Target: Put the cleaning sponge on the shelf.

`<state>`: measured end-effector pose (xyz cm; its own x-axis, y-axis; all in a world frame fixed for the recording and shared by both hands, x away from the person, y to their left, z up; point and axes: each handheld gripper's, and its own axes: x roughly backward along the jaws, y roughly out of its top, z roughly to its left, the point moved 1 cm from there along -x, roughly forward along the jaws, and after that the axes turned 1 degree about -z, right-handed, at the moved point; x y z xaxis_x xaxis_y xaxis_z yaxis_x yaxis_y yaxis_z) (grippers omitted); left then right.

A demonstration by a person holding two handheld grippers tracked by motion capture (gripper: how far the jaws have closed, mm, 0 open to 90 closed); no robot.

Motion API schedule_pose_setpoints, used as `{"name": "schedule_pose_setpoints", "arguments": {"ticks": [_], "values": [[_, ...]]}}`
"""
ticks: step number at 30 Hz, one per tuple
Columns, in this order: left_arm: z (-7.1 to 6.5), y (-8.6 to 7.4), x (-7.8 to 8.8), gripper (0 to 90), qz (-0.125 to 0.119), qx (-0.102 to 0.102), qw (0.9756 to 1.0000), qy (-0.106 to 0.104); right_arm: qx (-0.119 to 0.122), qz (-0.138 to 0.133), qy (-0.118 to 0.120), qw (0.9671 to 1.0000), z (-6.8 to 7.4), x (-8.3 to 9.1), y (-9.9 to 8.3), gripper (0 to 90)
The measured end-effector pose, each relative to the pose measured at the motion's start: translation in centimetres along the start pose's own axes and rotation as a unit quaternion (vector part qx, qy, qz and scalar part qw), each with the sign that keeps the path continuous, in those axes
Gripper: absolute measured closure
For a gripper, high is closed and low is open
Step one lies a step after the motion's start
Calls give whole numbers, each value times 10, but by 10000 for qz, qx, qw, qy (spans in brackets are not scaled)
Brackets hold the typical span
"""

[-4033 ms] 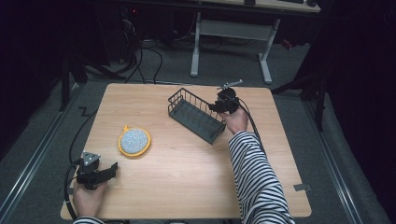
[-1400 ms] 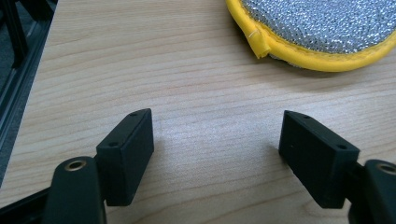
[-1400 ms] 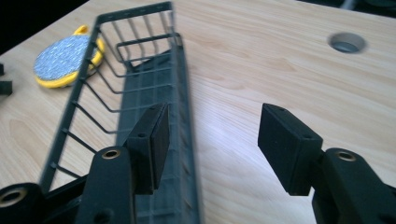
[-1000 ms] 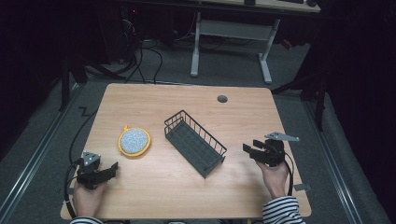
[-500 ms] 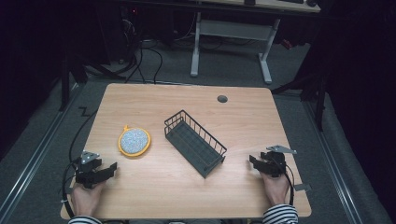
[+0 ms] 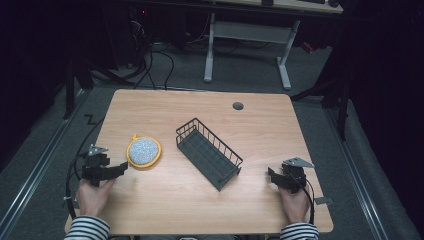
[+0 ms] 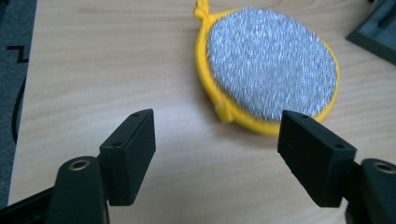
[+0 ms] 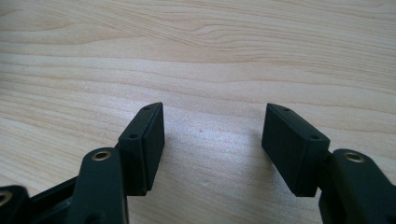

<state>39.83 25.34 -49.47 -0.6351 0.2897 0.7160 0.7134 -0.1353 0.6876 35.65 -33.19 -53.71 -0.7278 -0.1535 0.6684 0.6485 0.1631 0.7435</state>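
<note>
- Left gripper [image 6: 119, 169]: at the near left of the table [image 6: 165, 107], left of the wire basket [image 6: 209, 153], which serves as landmark. Jaws spread, nothing between them; they have just been opening. It points toward the scrubber.
- Scrubber [image 6: 144, 151]: round pad with a glittery silver face and a yellow rim, lying flat on the table, left of the basket and just apart from it, just ahead of the left gripper's fingertips. The left gripper view shows the scrubber [image 7: 271, 65] beyond the open jaws, not between them.
- Handling, as a judgement: probably light, soft and springy, not fragile; the flat silver face offers little purchase, so the raised yellow rim, or the small yellow knot at its far edge, looks the better hold, taken edge-on across the pad.
- Wire basket: dark, rectangular, empty, set diagonally at the table's middle.
- Right gripper [image 6: 270, 176]: right of the basket, near its closest corner, low over the table. Jaws apart, empty; they have just been opening.
- Views compared: the high view gives the whole layout; the left gripper view alone resolves the scrubber's rim and knot; the right gripper view [image 8: 212, 135] confirms bare wood between its jaws.
</note>
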Motion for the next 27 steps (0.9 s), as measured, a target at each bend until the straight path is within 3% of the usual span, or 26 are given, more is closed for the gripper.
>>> {"name": "schedule_pose_setpoints", "arguments": {"ticks": [1, 2, 7, 12, 13, 14, 17, 20, 23, 27], "values": [[0, 0, 0, 298, 0, 0, 10000, 0, 1, 6, -2, 10000, 0, 0, 0, 394], [-1, 12, -8, 308, 118, -58, 9999, 59, 16, 3, -5, 10000, 0, 0, 0, 394], [-2, 34, -29, 353, 376, -17, 9993, 30, 16, 4, -13, 10000, 0, 0, 0, 396], [2, 48, -42, 328, 507, 224, 9985, -6, 8, 8, -8, 10000, 0, 0, 0, 394], [2, 48, -42, 329, 507, 224, 9985, -6, 8, 8, -9, 10000, 0, 0, 0, 394], [6, 49, -49, 329, 562, 364, 9977, -39, 3, 5, -13, 10000, 0, 0, 0, 394], [8, 47, -59, 317, 780, 380, 9962, 37, 1, 3, -19, 10000, 0, 0, 0, 393], [10, 46, -62, 323, 783, 458, 9959, -44, -2, 3, -20, 10000, 0, 0, 0, 394], [12, 44, -65, 398, 780, 596, 9949, -237, 1, 5, -24, 10000, 0, 0, 0, 393], [10, 43, -66, 522, 782, 572, 9945, -395, -5, 4, -29, 10000, 1, 0, 0, 390]]}}
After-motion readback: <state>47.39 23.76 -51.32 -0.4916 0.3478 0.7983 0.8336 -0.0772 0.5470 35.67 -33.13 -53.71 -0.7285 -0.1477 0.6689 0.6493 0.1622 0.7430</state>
